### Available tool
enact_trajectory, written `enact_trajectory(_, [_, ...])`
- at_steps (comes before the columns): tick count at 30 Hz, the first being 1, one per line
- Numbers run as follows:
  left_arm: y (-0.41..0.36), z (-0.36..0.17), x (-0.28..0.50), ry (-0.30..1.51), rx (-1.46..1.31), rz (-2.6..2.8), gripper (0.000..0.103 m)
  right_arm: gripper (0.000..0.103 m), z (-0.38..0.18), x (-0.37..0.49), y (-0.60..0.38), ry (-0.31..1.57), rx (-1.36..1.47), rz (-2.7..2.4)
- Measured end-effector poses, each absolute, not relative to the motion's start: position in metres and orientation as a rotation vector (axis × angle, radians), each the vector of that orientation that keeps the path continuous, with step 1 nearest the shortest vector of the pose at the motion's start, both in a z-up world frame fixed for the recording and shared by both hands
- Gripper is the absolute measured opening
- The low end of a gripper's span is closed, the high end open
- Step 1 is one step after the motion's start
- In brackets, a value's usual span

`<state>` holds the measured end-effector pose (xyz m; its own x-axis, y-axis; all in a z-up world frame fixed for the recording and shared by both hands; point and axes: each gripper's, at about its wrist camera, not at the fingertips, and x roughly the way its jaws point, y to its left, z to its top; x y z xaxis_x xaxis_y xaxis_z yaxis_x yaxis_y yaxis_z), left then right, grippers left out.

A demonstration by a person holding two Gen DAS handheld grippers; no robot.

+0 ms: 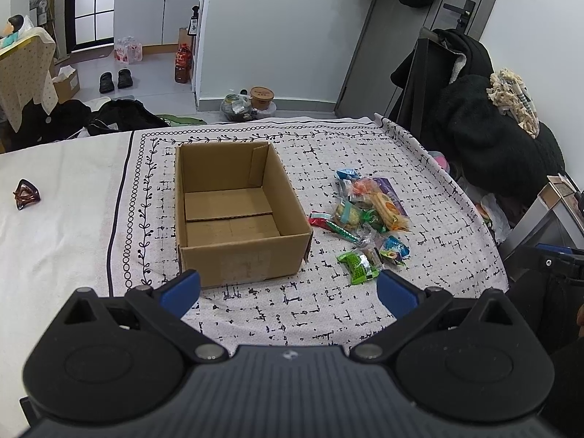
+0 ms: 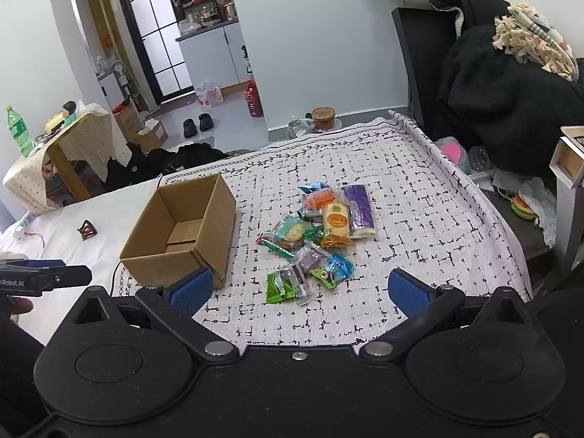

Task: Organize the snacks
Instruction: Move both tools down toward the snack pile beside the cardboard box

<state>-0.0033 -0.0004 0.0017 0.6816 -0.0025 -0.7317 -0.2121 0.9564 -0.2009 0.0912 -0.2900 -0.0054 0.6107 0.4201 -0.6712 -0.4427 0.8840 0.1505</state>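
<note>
An open, empty cardboard box (image 1: 233, 211) stands on the patterned cloth; it also shows in the right wrist view (image 2: 182, 233). To its right lies a pile of several wrapped snacks (image 1: 368, 215), seen too in the right wrist view (image 2: 321, 230), with a green packet (image 1: 356, 266) nearest me, also in the right wrist view (image 2: 279, 286). My left gripper (image 1: 288, 290) is open and empty, just before the box's near wall. My right gripper (image 2: 299, 288) is open and empty, over the cloth just short of the green packet.
A dark hair clip (image 1: 25, 193) lies on the white sheet left of the box. The cloth's right edge (image 2: 474, 189) drops to a cluttered floor. A chair piled with black clothes (image 2: 511, 84) stands at the right. The left gripper's tip (image 2: 47, 277) shows at the left edge.
</note>
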Motion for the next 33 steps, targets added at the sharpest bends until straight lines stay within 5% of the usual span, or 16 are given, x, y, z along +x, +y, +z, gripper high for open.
enact_trajectory(33, [-0.004,-0.011,0.07,0.927,-0.126,-0.012,0.102,0.103,-0.026,0.13,-0.285,0.81,-0.048,0.462])
